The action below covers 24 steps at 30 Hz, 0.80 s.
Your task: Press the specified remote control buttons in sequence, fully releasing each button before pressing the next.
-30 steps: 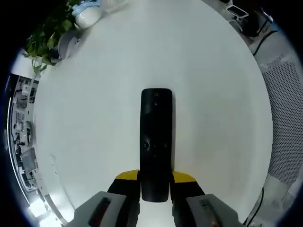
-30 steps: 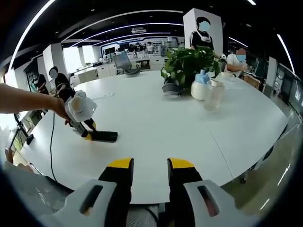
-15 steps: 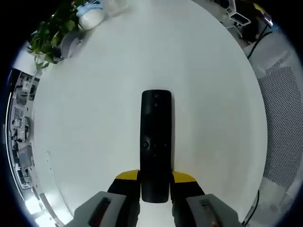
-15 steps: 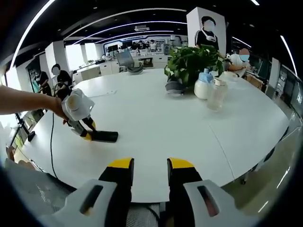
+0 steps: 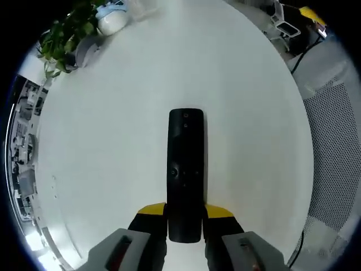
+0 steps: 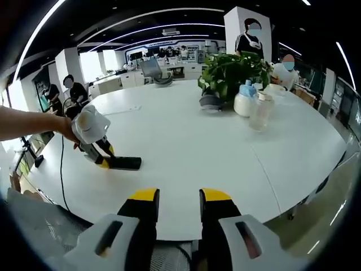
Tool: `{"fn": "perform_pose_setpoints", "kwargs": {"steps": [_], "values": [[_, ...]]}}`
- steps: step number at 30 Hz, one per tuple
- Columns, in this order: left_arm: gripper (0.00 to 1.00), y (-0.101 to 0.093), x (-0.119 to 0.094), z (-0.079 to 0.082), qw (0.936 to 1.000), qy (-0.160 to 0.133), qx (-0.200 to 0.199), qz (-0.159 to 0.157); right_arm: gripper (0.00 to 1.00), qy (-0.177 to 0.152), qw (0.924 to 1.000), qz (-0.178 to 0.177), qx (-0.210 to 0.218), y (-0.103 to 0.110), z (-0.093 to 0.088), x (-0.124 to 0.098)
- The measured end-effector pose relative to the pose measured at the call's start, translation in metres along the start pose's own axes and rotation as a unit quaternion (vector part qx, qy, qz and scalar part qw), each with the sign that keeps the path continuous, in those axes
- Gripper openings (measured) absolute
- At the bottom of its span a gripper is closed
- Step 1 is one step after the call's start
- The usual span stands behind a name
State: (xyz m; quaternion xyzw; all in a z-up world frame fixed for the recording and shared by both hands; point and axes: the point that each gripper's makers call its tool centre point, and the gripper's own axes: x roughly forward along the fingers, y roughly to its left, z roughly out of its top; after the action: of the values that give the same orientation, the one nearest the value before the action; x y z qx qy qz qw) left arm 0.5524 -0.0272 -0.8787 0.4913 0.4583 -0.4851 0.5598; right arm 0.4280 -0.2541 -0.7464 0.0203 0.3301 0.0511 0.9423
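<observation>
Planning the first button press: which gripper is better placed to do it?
Probably the right gripper: its jaws are free. The left gripper clamps the remote on the table, steadying it.

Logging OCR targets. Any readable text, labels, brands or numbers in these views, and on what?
None legible.
Remote control: button marks too small to read.
White bottle and clear jar on the table: labels blurred.
Back-wall displays: too far to read.

— What sort of place is this?
— An open-plan office: a large round white table [image 6: 225, 152], curved ceiling light strips [image 6: 146, 14], desks with a monitor [image 6: 148, 69] behind.
— Anything else?
— A potted plant [image 6: 231, 70], bottles [image 6: 252, 106], people [image 6: 73, 90] standing about.
</observation>
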Motion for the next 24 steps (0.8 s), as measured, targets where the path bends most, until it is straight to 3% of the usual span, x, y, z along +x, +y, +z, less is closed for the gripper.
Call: {"fn": "perform_pose_setpoints", "kwargs": {"steps": [24], "values": [[0.23,-0.017,-0.002,-0.002,1.0,0.002,0.007,-0.001,0.28,0.01,0.9999,0.006,-0.001,0.002,-0.003,0.0]]}}
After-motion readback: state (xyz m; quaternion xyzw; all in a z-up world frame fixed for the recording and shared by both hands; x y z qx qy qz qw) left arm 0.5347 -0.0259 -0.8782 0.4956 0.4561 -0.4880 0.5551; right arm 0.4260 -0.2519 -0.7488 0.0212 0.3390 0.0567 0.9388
